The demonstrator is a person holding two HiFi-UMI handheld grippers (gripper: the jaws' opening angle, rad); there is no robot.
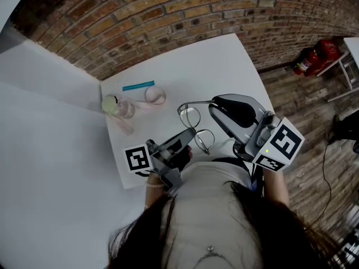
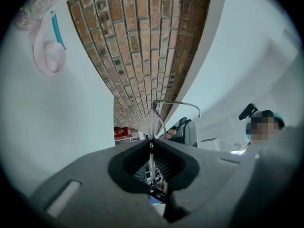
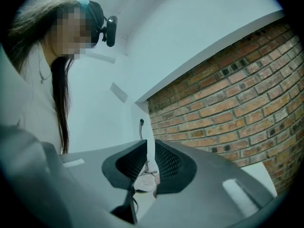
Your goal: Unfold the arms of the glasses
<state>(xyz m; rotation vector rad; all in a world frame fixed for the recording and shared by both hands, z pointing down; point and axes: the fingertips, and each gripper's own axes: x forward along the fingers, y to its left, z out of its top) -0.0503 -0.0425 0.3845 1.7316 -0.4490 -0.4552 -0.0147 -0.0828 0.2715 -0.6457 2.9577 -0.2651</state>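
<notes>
Thin metal-rimmed glasses point(image 1: 193, 125) hang in the air above the white table point(image 1: 224, 60), held between both grippers. My left gripper point(image 1: 189, 134) is shut on the front frame near the lower lens. In the left gripper view the rim point(image 2: 152, 120) stands edge-on out of the shut jaws point(image 2: 152, 144), and one arm point(image 2: 183, 103) swings off to the right. My right gripper point(image 1: 215, 103) is shut on the other arm near the upper lens. In the right gripper view that arm's dark tip point(image 3: 141, 123) pokes up past the jaws point(image 3: 148, 148).
A clear bottle with a pale green cap point(image 1: 115, 105), a pink looped strap point(image 1: 155, 96) and a teal pen point(image 1: 138, 86) lie at the table's far left. Behind is a brick wall point(image 1: 185, 10). Red fire extinguishers point(image 1: 314, 58) stand on the floor at right.
</notes>
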